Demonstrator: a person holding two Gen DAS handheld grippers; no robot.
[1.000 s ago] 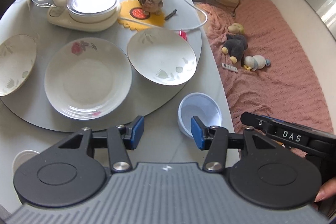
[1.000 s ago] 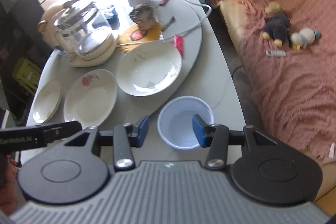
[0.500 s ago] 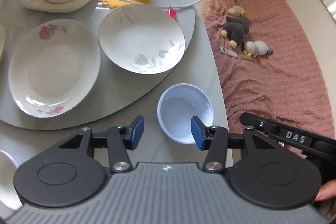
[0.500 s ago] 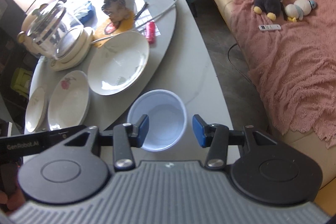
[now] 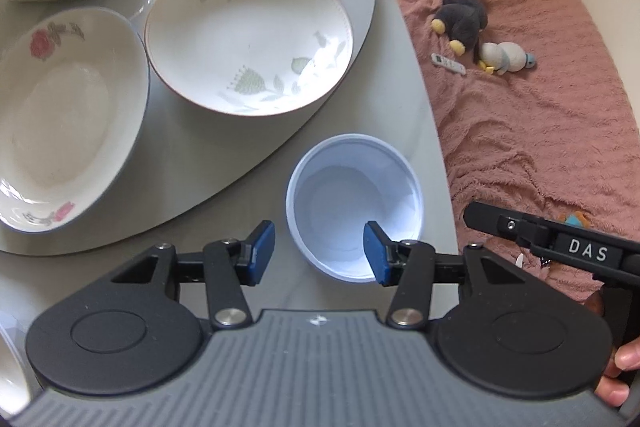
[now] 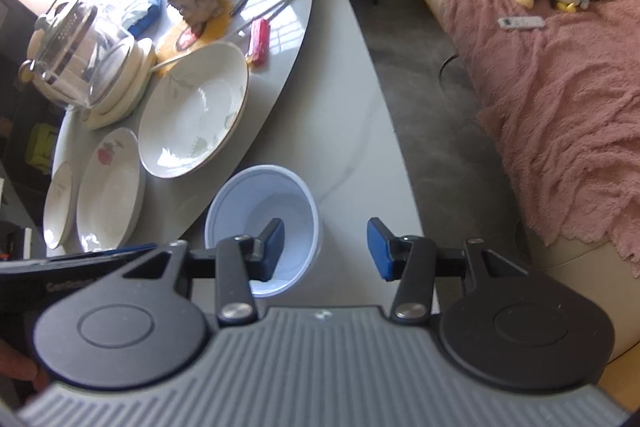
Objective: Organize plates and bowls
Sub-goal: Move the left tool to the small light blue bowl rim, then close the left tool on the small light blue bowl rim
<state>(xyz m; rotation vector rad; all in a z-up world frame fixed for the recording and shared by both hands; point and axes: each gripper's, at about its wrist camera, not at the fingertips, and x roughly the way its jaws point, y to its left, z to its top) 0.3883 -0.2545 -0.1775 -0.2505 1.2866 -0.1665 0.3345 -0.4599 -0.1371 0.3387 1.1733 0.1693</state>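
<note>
The small round pale blue plastic bowl (image 5: pixel 354 213) sits on the grey table (image 5: pixel 416 115), close to the table's edge. Past that edge is a pink blanket (image 5: pixel 540 131), and the right view shows bare floor there too. Behind the bowl is a raised round grey turntable (image 5: pixel 224 163) with 2 white flowered plates, the green-leaf plate (image 5: pixel 248 39) and the red-rose plate (image 5: pixel 68 115), just beside each other. The blue bowl is empty, smooth, and upright.

The left gripper (image 5: pixel 319 251) has its blue pads spread, with nothing pinched, just over the bowl's near rim. The right gripper (image 6: pixel 326 249) is spread too, one pad above the bowl's inside, one outside.
</note>
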